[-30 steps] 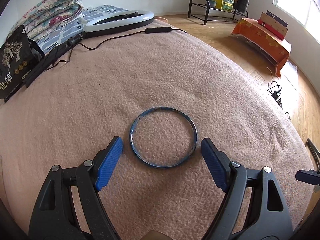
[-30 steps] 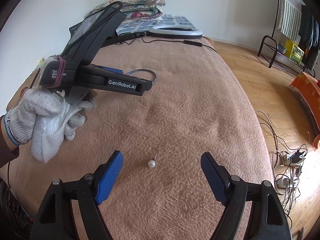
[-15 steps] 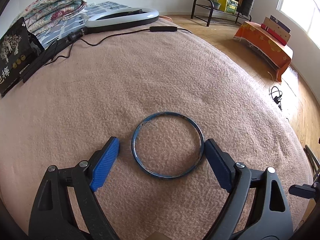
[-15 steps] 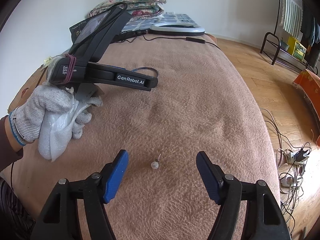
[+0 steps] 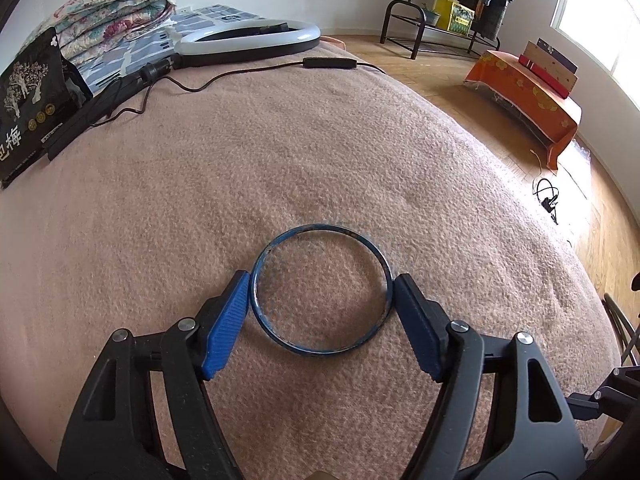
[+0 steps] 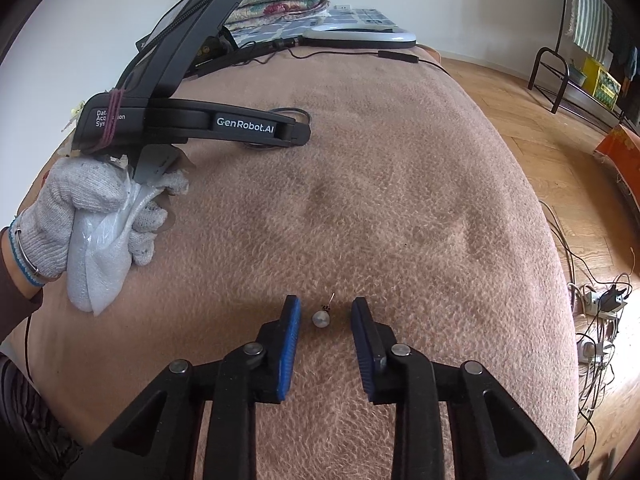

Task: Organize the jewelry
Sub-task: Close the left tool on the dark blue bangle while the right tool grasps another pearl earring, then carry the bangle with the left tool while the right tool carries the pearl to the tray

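A thin blue bangle [image 5: 377, 252] lies flat on the pink blanket [image 5: 280, 160]. My left gripper [image 5: 321, 286] has closed around it, and both blue pads touch its rim on either side. A pearl stud earring [image 6: 321, 319] lies on the blanket in the right wrist view. My right gripper [image 6: 326, 310] is partly closed, with a pad on each side of the pearl and a small gap to each. The left gripper also shows in the right wrist view [image 6: 298, 132], held by a gloved hand [image 6: 80, 204], with the bangle mostly hidden behind it.
A ring light [image 5: 248, 42] with its cable [image 5: 240, 72], a black packet [image 5: 28, 100] and folded quilts [image 5: 112, 4] lie at the far end of the bed. The bed's right edge drops to a wooden floor [image 6: 580, 152] with cables [image 6: 600, 312].
My left gripper moved forward and narrowed until its pads met the bangle's rim. My right gripper moved forward over the pearl earring and narrowed around it.
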Motion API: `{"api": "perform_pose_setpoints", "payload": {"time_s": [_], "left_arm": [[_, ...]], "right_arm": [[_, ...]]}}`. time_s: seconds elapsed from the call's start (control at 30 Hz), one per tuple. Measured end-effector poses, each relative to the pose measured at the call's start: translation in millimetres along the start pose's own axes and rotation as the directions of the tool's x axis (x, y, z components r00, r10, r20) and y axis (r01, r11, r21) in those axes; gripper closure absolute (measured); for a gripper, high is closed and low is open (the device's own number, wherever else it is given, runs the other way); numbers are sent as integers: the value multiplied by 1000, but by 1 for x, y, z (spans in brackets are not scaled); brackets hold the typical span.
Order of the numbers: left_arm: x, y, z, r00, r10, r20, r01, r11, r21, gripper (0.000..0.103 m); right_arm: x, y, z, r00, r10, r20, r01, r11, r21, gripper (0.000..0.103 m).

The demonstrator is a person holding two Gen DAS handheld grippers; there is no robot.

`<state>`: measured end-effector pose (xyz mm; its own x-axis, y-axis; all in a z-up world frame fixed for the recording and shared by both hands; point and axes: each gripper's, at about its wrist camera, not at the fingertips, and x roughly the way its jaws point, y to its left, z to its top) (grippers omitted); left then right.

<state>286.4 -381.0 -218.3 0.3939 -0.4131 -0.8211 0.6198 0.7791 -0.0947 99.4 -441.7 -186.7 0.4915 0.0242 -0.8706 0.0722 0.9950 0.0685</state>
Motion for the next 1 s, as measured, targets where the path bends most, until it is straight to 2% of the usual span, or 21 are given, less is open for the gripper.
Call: {"api": "perform_pose_setpoints", "payload": {"time_s": [0.23, 0.47, 1.0], "left_arm": [[-7, 1, -5, 1000, 0, -2, 0, 1000, 4, 29], [-26, 11, -13, 1000, -7, 9, 8, 1000, -27, 29], [-101, 40, -31, 994, 38, 101, -32, 998, -61, 29]], "right_arm": [[1, 2, -3, 1000, -5, -10, 5, 1000, 10, 96], [-7, -3, -2, 1000, 12, 6, -12, 998, 56, 96], [-47, 16, 10, 997, -15, 77, 12, 1000, 29, 96]]}}
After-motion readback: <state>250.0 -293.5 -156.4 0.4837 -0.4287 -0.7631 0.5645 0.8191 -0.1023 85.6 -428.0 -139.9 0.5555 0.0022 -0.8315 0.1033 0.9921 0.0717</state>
